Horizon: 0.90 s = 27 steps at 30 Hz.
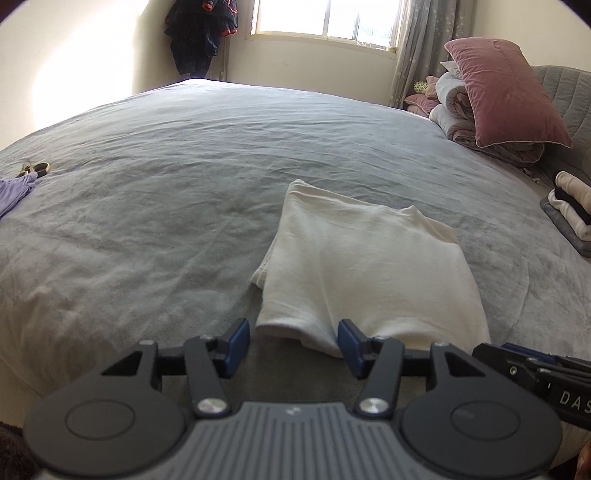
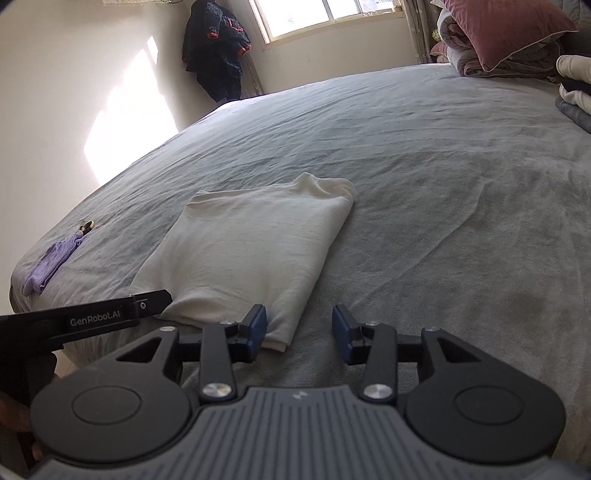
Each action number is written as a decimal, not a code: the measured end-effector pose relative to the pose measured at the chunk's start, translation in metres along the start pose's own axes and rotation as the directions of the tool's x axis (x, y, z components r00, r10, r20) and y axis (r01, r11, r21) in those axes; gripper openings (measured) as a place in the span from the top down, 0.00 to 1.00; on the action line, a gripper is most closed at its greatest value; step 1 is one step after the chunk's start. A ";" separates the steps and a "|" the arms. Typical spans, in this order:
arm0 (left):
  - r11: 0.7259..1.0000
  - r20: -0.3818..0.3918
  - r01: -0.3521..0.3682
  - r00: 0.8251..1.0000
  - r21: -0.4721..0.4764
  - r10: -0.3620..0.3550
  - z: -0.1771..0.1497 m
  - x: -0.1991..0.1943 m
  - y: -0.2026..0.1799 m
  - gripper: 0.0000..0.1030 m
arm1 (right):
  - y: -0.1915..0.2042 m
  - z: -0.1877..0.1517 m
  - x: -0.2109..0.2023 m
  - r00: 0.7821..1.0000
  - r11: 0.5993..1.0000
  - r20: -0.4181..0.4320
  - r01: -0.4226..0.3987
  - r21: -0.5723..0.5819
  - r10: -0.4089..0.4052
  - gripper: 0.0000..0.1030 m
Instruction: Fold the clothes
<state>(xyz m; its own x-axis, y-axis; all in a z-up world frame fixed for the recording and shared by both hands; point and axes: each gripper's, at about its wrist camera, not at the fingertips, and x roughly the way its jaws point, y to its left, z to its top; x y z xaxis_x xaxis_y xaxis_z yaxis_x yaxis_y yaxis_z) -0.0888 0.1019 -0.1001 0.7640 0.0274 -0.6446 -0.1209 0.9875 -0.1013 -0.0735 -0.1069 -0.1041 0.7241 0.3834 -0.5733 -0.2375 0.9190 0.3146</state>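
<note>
**Folded cream garment on a grey bed, both grippers at its near edge**

Grey, softly wrinkled bedding [image 1: 166, 192] covers a wide bed that fills most of both views, in a pale-walled room with a bright window [image 1: 325, 18] at the far side. All places below are told from the folded cream garment [image 1: 369, 258], which lies flat near the bed's near edge.

Far to its left, by the bed's left edge, lies a small lilac garment [image 2: 55, 262] with a small ring-shaped thing [image 2: 88, 225] just beyond it. To its right, near the bed's right side, stands a stack of folded clothes [image 1: 572, 210]; beyond that, a bundled quilt [image 1: 458, 110] with a pink pillow [image 1: 506, 92] leaning on it. Dark clothes [image 2: 218, 48] hang in the far corner.

Nothing lies between the cream garment and either neighbour; bare bedding runs broadly on all sides, most widely beyond it toward the window.

The left gripper [image 1: 293, 343] sits at the garment's near left corner, jaws moderately apart, with that corner lying between them and no pad pressing on it. The right gripper [image 2: 299, 332] sits at the near right corner, jaws likewise apart; its left pad is just beside the folded edge, the gap over bare bedding.
</note>
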 end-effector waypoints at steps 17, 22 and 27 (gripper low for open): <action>0.993 -0.054 0.118 0.992 0.026 -0.116 0.012 -0.018 -0.009 0.07 | -0.042 0.012 -0.023 0.999 0.979 0.047 -0.033 0.201 0.024 0.40; 0.990 -0.021 0.131 0.991 0.043 -0.131 0.029 -0.023 -0.008 0.06 | -0.065 0.013 -0.025 0.993 0.934 0.073 -0.107 0.340 0.087 0.40; 0.980 -0.066 0.199 0.978 -0.014 -0.199 0.043 -0.005 0.002 0.05 | -0.079 0.010 -0.017 0.985 0.880 0.087 -0.172 0.442 0.149 0.40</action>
<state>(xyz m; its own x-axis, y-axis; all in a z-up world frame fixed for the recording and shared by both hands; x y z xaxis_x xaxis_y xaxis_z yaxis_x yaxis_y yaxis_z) -0.0660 0.1104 -0.0645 0.7291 -0.1805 -0.6602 0.0247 0.9709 -0.2381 -0.0607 -0.1874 -0.1116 0.7344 0.5066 -0.4516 -0.0475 0.7022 0.7104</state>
